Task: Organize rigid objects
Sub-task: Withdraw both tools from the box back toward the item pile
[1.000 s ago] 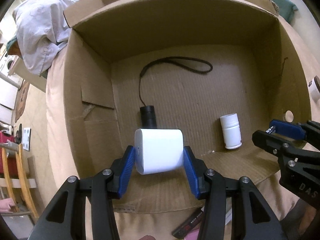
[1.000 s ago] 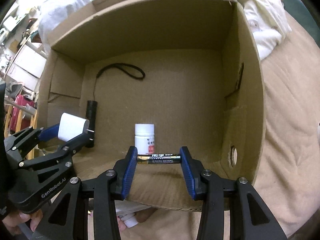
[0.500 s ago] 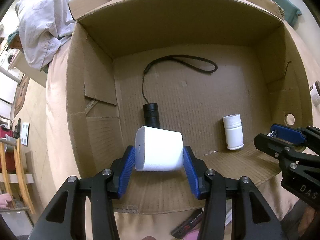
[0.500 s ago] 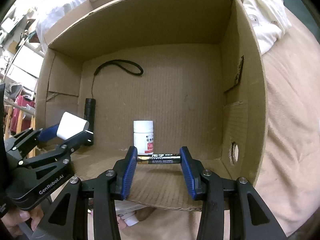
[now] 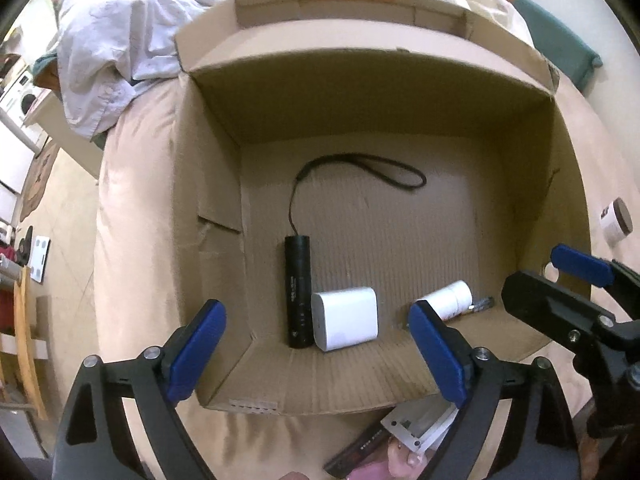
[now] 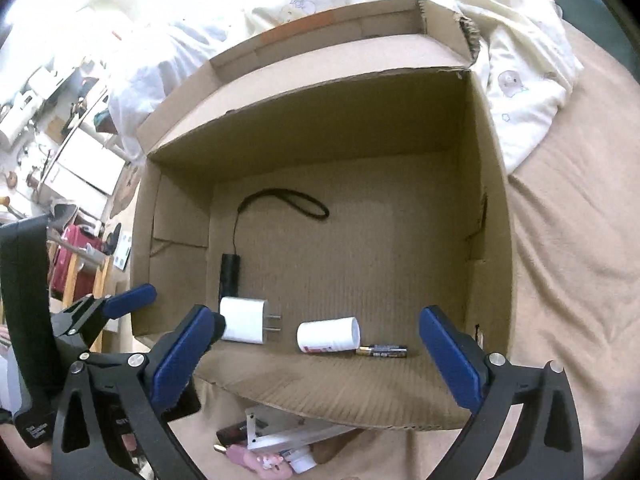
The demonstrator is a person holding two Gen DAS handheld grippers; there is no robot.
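An open cardboard box (image 5: pixel 208 216) (image 6: pixel 492 216) sits on a beige bed. On its floor lie a white plug charger (image 5: pixel 346 318) (image 6: pixel 244 320), a black flashlight (image 5: pixel 298 290) (image 6: pixel 230 274) with a wrist strap, a white pill bottle (image 5: pixel 448 300) (image 6: pixel 328 334) on its side, and a black battery (image 6: pixel 382 351) (image 5: pixel 480 304). My left gripper (image 5: pixel 316 348) hovers above the charger, its jaws opening with nothing pressed between them. My right gripper (image 6: pixel 316 354) hangs above the bottle and battery, its jaws opening and empty.
White bedding (image 5: pixel 120 40) (image 6: pixel 520 68) is heaped behind the box. In front of the box's near edge lie a black bar, a white flat piece and pink items (image 6: pixel 260 456) (image 5: pixel 384 452). A small white jar (image 5: pixel 616 222) stands to the right of the box.
Both grippers have opened. The charger dropped from the left gripper onto the box floor beside the flashlight. The battery dropped from the right gripper, and the pill bottle now lies on its side.
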